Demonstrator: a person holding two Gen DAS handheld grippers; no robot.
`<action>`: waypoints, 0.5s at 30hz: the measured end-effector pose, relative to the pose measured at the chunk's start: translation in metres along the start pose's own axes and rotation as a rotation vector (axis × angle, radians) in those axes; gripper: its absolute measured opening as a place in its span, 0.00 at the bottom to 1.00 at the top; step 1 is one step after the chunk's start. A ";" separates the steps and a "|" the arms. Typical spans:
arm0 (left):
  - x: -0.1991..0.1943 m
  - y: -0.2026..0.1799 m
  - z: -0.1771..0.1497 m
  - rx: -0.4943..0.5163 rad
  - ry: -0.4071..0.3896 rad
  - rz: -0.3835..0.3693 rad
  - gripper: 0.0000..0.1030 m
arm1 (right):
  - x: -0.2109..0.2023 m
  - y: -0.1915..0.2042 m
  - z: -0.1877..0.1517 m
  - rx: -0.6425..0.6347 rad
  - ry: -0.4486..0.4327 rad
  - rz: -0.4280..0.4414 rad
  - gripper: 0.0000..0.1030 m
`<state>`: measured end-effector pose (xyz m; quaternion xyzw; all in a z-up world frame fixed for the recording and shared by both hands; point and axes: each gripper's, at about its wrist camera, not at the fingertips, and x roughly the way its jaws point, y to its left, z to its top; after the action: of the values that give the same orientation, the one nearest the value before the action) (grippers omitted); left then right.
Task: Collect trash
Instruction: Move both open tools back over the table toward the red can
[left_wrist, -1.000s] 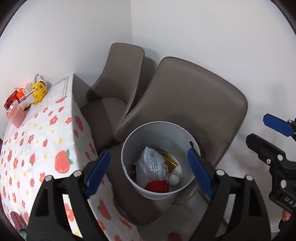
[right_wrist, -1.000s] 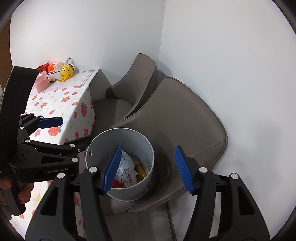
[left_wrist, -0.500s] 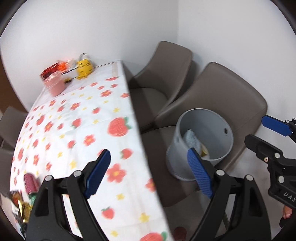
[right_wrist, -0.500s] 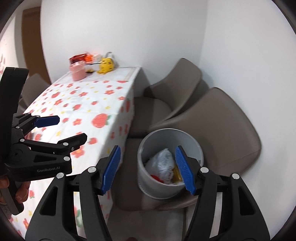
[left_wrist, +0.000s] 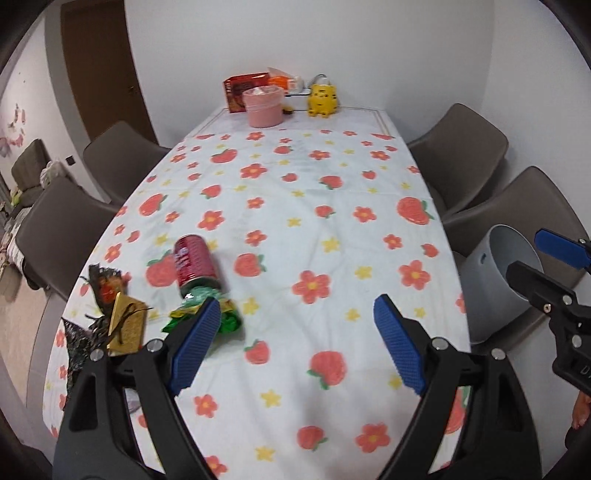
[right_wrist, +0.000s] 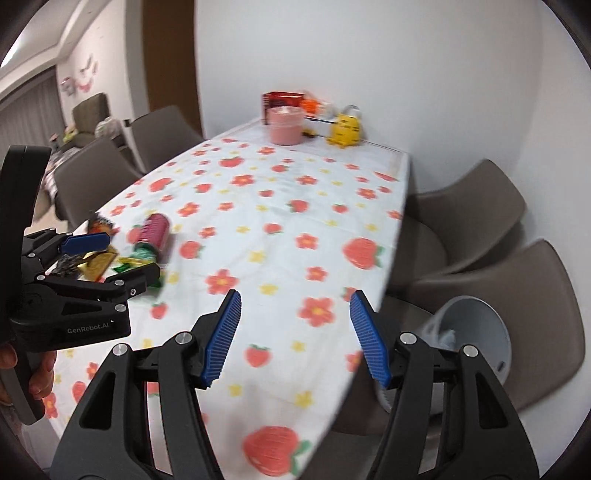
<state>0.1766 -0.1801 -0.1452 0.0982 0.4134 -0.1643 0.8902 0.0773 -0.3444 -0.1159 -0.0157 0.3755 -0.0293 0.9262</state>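
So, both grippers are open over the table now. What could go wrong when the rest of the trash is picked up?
1. The red can lies on its side near the table edge; a nudge from the left gripper could roll it off.
2. The green wrapper touches the can and the gold box lies close by, so one grasp might drag a neighbour.
3. The grey bin stands on a chair seat; the right gripper could tip it.

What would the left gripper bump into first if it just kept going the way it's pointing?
Probably the bare flowered tablecloth. The left gripper is open and empty, angled down at the cloth. The red can and green wrapper lie off to its left side.
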 end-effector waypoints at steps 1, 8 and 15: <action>-0.002 0.012 -0.001 -0.013 0.000 0.013 0.82 | 0.003 0.015 0.005 -0.015 -0.001 0.021 0.58; -0.015 0.094 -0.021 -0.101 0.004 0.091 0.82 | 0.019 0.099 0.032 -0.097 -0.012 0.112 0.58; -0.012 0.137 -0.032 -0.143 0.016 0.125 0.82 | 0.044 0.152 0.042 -0.142 0.005 0.167 0.58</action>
<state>0.1978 -0.0406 -0.1509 0.0615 0.4239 -0.0776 0.9003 0.1445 -0.1952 -0.1244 -0.0500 0.3790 0.0745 0.9210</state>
